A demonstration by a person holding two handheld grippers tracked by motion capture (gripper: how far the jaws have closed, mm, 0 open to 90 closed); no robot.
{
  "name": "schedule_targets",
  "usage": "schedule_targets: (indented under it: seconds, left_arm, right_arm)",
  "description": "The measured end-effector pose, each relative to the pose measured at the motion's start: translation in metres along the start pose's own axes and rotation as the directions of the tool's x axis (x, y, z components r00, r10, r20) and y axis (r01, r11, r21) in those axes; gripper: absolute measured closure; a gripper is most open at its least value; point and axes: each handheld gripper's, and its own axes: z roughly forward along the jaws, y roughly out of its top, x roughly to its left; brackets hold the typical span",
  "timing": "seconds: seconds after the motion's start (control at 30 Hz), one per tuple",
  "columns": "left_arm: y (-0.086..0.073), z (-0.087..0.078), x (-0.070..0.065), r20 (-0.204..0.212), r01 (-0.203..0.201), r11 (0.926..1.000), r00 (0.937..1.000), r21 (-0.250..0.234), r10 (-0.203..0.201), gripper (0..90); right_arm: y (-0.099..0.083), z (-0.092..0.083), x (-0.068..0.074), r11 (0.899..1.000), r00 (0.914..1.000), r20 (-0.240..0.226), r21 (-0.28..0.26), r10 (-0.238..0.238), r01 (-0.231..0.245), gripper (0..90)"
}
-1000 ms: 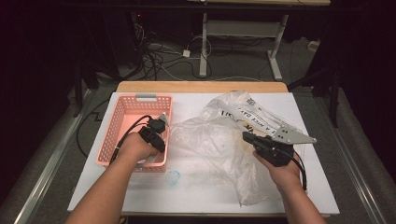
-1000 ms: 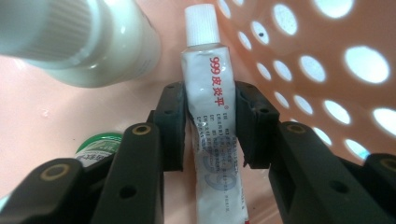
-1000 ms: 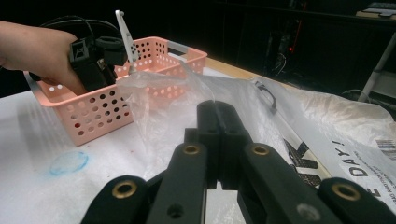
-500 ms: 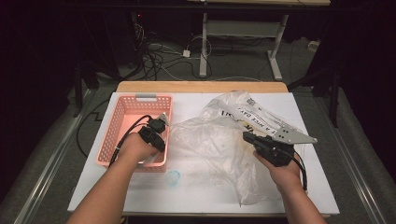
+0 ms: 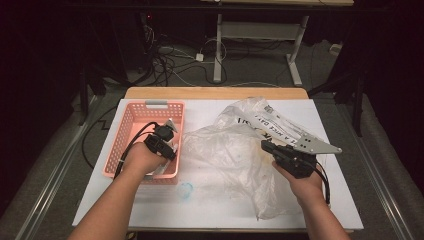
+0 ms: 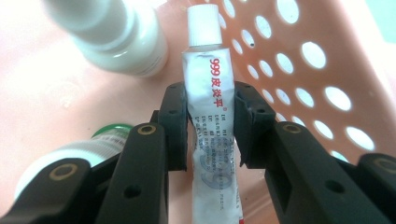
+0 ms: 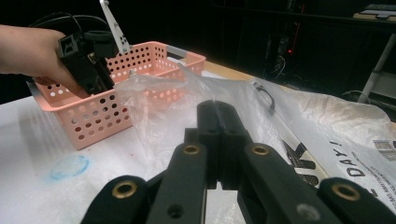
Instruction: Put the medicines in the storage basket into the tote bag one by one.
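1. Left gripper view: the left gripper points down into the pink basket. Its two black jaws stand on either side of a white ointment tube with red print and a white screw cap, and the pads press against the tube's flanks, so the tube is grasped at mid-body.
2. Same view: the tube runs lengthwise between the jaws, cap end away from the camera. Whether its cap touches the basket floor cannot be told.
3. Just beside the tube's cap lies a white bottle (blurred, close to the lens). At the lower left a second bottle with a green cap lies partly hidden behind the jaw.
4. High view: the left gripper sits inside the basket, near its right wall, at the left part of the white table.
5. High view: the right gripper rests over a crumpled clear plastic bag at the middle-right of the table, well apart from the basket.
6. Right gripper view: the right gripper has its jaws clenched fully together, pad against pad. No fold of the bag is visible between them. The bag carries black lettering along its right side.
7. Right gripper view: the basket stands at the left, with the other hand reaching into it.
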Motion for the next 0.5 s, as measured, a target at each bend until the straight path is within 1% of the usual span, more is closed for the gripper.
schedule_targets:
  seconds: [0.13, 0.3, 0.33, 0.4, 0.5]
  left_arm:
    - [-0.007, -0.005, 0.002, 0.014, 0.006, 0.999, 0.9999, -0.043, -0.006, 66.6]
    - [-0.016, -0.013, 0.003, 0.024, 0.007, 0.995, 0.9997, -0.099, -0.004, 66.6]
    - [-0.018, -0.014, 0.003, 0.031, 0.008, 0.9938, 0.9995, -0.111, -0.004, 66.6]
    - [-0.022, -0.017, 0.002, 0.033, 0.001, 0.9904, 0.9994, -0.138, 0.004, 66.5]
    - [-0.028, -0.022, 0.002, 0.033, -0.001, 0.9829, 0.9994, -0.184, 0.007, 66.5]
  right_arm:
    - [0.0, -0.001, 0.0, 1.0, 1.0, 0.002, -0.003, 0.004, -0.004, 90.0]
    - [0.0, -0.002, -0.001, 1.0, 1.0, 0.002, -0.008, 0.003, -0.003, 90.0]
    - [0.0, -0.002, -0.001, 1.0, 1.0, 0.002, -0.008, 0.004, -0.003, 90.0]
    - [0.0, -0.002, -0.001, 1.0, 1.0, 0.001, -0.009, 0.001, -0.001, 90.0]
    - [0.0, -0.002, -0.002, 1.0, 1.0, 0.001, -0.01, 0.003, -0.003, 90.0]
